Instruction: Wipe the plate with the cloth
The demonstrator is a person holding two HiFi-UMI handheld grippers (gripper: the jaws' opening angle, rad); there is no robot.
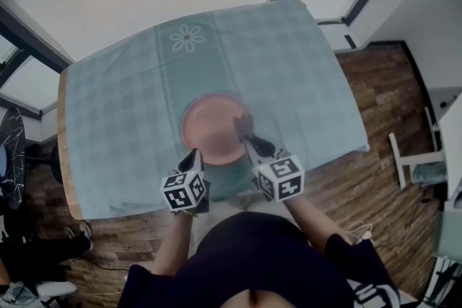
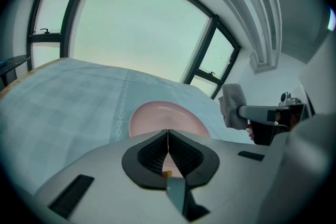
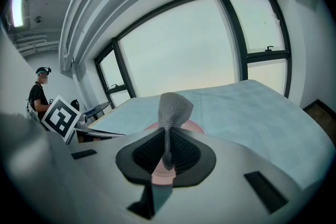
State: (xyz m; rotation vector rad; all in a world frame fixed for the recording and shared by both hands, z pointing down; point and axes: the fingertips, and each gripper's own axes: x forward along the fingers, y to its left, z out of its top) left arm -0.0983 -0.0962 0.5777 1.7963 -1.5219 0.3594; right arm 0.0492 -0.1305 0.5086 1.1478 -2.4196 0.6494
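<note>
Pink plate [image 1: 209, 130], grey knitted cloth [image 3: 174, 107]

Right claw [image 1: 247, 139] holds cloth [image 1: 243, 125] over plate [image 1: 209, 130]; left claw [image 1: 195, 154] at rim.

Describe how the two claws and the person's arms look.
Both the left claw and right claw have pale grey bodies with black ribbed pads. Each carries a white cube printed with black square markers. The person wears a dark short-sleeved top.
</note>
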